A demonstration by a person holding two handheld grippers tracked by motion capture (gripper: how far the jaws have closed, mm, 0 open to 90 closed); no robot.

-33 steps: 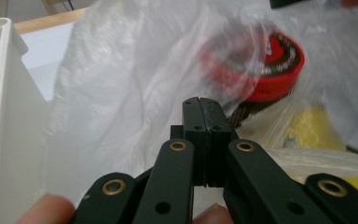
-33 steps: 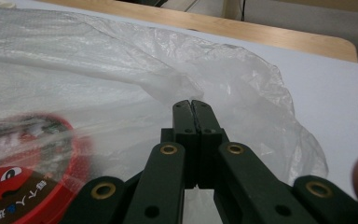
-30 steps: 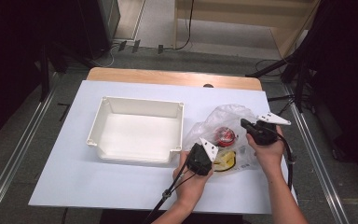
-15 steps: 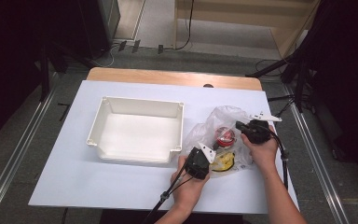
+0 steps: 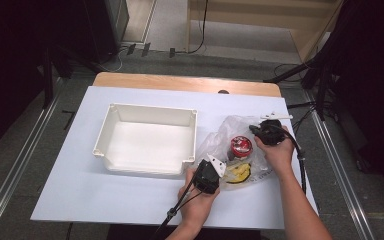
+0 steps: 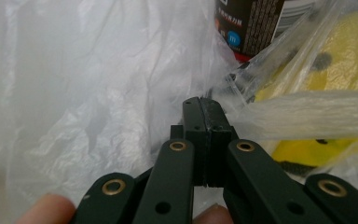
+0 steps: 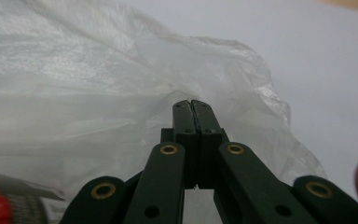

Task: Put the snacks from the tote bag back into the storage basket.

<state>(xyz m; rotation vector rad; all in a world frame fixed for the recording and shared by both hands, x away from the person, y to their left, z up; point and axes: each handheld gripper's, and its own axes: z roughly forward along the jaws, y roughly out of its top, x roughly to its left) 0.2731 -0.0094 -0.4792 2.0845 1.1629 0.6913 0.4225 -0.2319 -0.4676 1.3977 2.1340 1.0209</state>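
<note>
A clear plastic bag point(image 5: 228, 129) lies crumpled on the white table, right of the tray. Inside it are a dark can with a red lid point(image 5: 241, 146) and a yellow, black-spotted object point(image 5: 240, 173). My left gripper point(image 5: 218, 176) is at the bag's near left edge, shut on a pinch of the film. In the left gripper view the film point(image 6: 303, 119) stretches taut from the gripper's tips point(image 6: 204, 100), with the can point(image 6: 256, 23) behind. My right gripper point(image 5: 253, 129) is at the bag's far right side. In the right gripper view the film point(image 7: 74, 84) puckers at the shut tips point(image 7: 190, 102).
An empty white plastic tray point(image 5: 150, 108) stands to the left of the bag. The white table top point(image 5: 105, 200) ends at a wooden strip point(image 5: 180, 82) at the back. Cables trail from both grippers toward the near edge.
My right gripper has moved left, toward the bag's far right side. The left gripper has stayed where it was.
</note>
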